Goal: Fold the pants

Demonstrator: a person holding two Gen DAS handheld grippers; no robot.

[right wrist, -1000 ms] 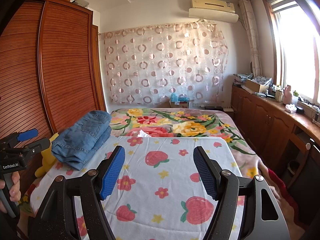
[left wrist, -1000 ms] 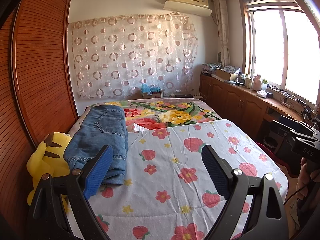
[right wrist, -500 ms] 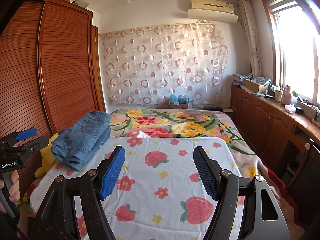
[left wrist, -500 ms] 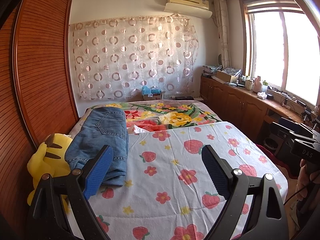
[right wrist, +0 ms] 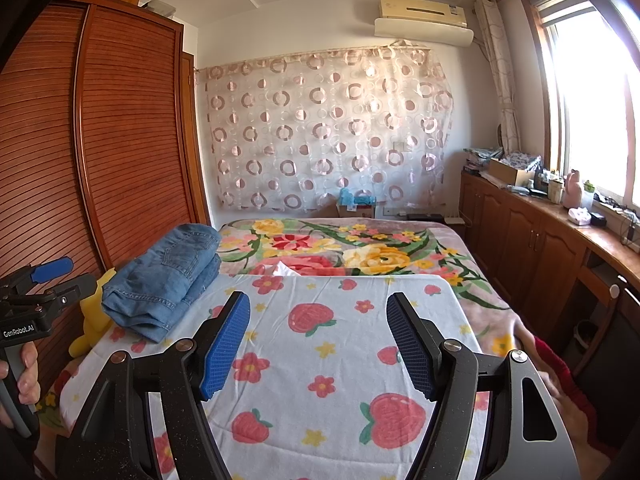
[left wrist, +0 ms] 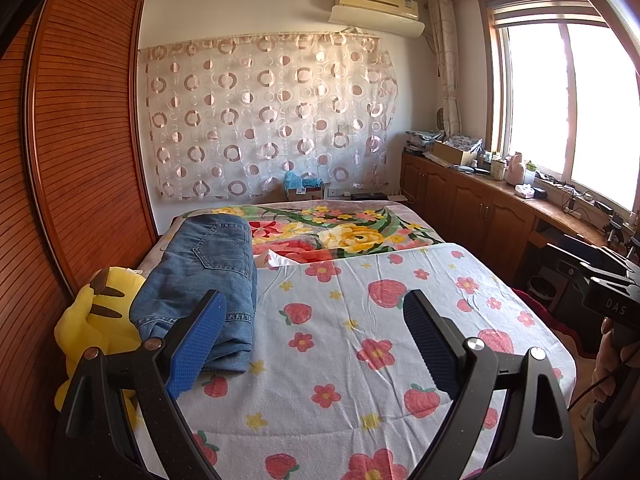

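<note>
The folded blue denim pants [left wrist: 204, 276] lie in a stacked bundle at the left side of the bed, also seen in the right wrist view [right wrist: 168, 280]. My left gripper [left wrist: 314, 336] is open and empty, held above the near part of the bed, its left finger just in front of the pants' near edge. My right gripper [right wrist: 318, 340] is open and empty above the strawberry sheet [right wrist: 344, 344], apart from the pants. Each gripper's body shows at the edge of the other's view.
A yellow plush toy [left wrist: 94, 320] sits between the pants and the wooden wardrobe [left wrist: 80, 140] on the left. A floral blanket [left wrist: 344, 232] covers the far half of the bed. Wooden cabinets [left wrist: 488, 216] with clutter run under the window on the right.
Both grippers have stayed open and nearly still. The left wrist view has drifted very slightly; the pants have not moved.
</note>
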